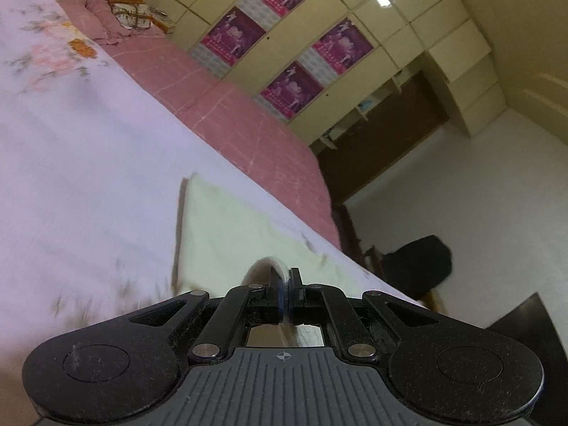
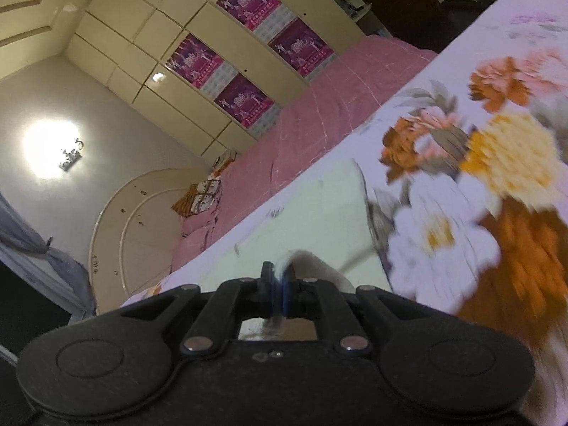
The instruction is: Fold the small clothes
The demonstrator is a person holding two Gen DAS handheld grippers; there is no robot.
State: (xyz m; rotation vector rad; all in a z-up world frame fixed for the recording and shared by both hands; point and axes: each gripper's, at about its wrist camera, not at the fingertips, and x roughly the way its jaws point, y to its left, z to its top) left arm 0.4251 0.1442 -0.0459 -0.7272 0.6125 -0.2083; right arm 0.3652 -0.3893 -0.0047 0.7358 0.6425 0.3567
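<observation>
on the bed, over the floral sheet, lies the cloth, a small pale yellow-green piece spread flat, with a darker edge along one side. both grippers hold its near edge. the left gripper has its jaws closed on a thin fold of the fabric, which curls up in a small arch just in front of the jaws. the right gripper has its jaws pressed together too, with a pinch of pale fabric rising between them.

i judge the fold is only at its start: the near edge is lifted at two points, while most of the cloth rests flat and shows as one layer, with no finished crease that i can see. carrying the edge over to the far side, laying it down and smoothing are still left.

the cloth stretches away from the grippers toward the pink quilt. whether this is its long axis i cannot tell, since the fisheye bends the shape and the near part is hidden. beyond the quilt stands a cream wardrobe with purple posters.
</observation>
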